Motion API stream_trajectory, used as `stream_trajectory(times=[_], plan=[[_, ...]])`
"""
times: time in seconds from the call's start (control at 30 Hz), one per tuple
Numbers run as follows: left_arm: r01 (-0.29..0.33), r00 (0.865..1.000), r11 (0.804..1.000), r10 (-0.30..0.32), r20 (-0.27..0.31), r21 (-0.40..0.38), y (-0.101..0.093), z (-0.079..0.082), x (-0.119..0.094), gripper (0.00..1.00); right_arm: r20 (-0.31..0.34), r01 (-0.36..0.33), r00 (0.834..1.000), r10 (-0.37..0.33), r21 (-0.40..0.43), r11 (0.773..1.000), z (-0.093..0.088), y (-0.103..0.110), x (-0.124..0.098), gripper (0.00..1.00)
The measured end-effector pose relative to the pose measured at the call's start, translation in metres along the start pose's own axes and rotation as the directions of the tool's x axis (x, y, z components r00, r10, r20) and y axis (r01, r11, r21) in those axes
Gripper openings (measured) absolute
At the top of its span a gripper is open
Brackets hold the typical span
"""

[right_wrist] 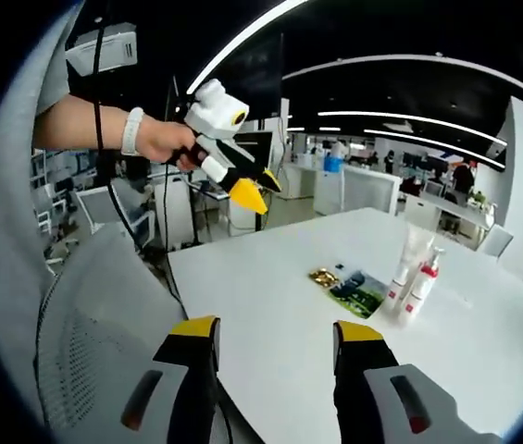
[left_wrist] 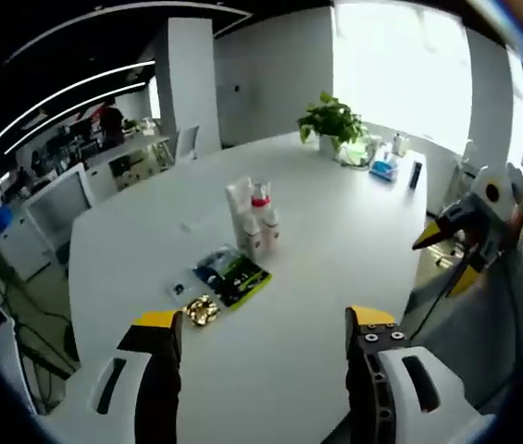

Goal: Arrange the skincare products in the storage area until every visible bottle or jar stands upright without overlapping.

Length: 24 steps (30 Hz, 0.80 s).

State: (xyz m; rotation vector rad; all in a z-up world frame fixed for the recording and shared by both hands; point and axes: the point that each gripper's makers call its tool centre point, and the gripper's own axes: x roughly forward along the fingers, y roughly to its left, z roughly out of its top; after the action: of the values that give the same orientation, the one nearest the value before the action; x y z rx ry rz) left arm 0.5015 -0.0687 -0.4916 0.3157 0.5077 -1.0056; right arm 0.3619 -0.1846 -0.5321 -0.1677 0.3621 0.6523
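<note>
A small cluster of white skincare bottles (left_wrist: pixel 254 218) stands upright in the middle of the white table (left_wrist: pixel 335 268); one has a red cap. In the right gripper view the same bottles (right_wrist: pixel 413 277) stand at the right, two tall tubes side by side. Flat sachets, dark green (left_wrist: pixel 235 276) and gold (left_wrist: pixel 201 310), lie on the table in front of them, with the green sachets (right_wrist: pixel 358 291) showing beside the bottles. My left gripper (left_wrist: pixel 266 333) is open, held above the table's near side with nothing between its jaws. My right gripper (right_wrist: pixel 275 338) is open too, over the table's edge.
A potted plant (left_wrist: pixel 333 120) and small items (left_wrist: pixel 386 165) sit at the table's far end. The other gripper (left_wrist: pixel 469 231) shows at the right; a hand holds the other gripper (right_wrist: pixel 229 139) high on the left. A mesh chair (right_wrist: pixel 94 342) stands beside the table. Office desks lie beyond.
</note>
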Motion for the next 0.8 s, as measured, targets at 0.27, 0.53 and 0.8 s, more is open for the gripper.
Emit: stream_trajectory(times=[0.27,0.53,0.8], plan=[[-0.029,0.996,0.996,0.036,0.085,-0.081,-0.032,-0.009,-0.024,0.71,0.049,-0.003,0.999,0.004,-0.010,1.000,0.009,0.004,-0.002,0.55],[-0.047,0.990,0.989,0.065,0.128,-0.138,-0.058,-0.026,-0.037,0.76,0.086,0.000,0.996,0.001,-0.017,1.000,0.016,0.007,-0.004,0.67],[-0.167,0.927,0.959,0.232,0.295,-0.228,-0.052,-0.019,-0.053,0.88,0.103,0.016,0.995,-0.015,-0.010,1.000,0.019,0.005,-0.004,0.87]])
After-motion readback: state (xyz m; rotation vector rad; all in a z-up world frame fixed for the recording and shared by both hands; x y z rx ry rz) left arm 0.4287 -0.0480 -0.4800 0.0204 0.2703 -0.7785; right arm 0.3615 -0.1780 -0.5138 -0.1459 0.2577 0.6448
